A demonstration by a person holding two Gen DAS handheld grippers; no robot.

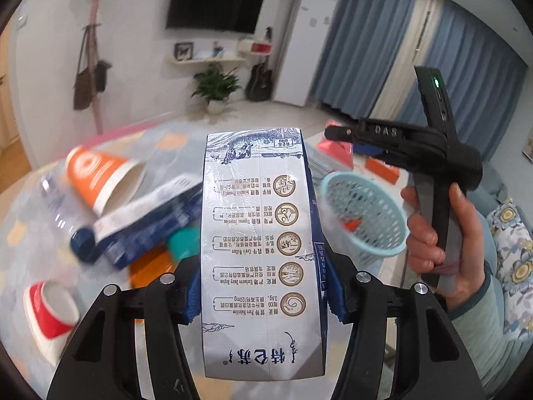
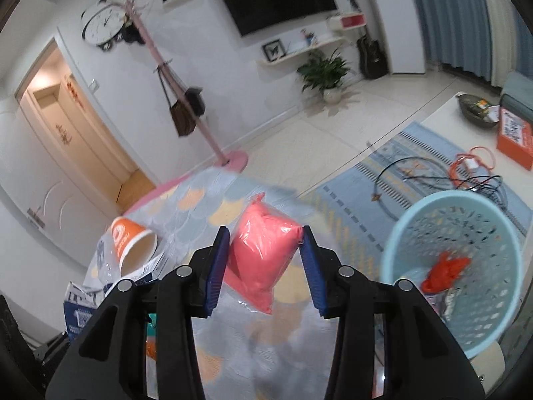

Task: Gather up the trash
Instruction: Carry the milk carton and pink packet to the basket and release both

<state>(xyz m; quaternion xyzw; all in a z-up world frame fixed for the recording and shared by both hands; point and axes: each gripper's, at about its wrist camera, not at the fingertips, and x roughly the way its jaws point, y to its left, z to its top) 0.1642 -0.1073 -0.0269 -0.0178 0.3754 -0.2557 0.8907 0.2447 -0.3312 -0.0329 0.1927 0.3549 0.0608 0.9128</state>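
My left gripper [image 1: 263,293] is shut on a white-and-blue milk carton [image 1: 260,243] and holds it upright above the table. My right gripper [image 2: 266,260] is shut on a pink plastic packet [image 2: 263,250] and holds it above the table, left of a light-blue mesh basket [image 2: 466,303]. The basket holds a crumpled red wrapper [image 2: 446,271]. In the left wrist view the basket [image 1: 363,213] sits right of the carton, and the right gripper's body [image 1: 433,153] is held by a hand beside it.
On the patterned tablecloth [image 1: 30,233] lie an orange paper cup [image 1: 100,176], a blue box [image 1: 146,223], a teal lid [image 1: 183,243], an orange item [image 1: 150,270] and a red-and-white cup [image 1: 50,313]. Cables [image 2: 466,173] lie on the rug beyond.
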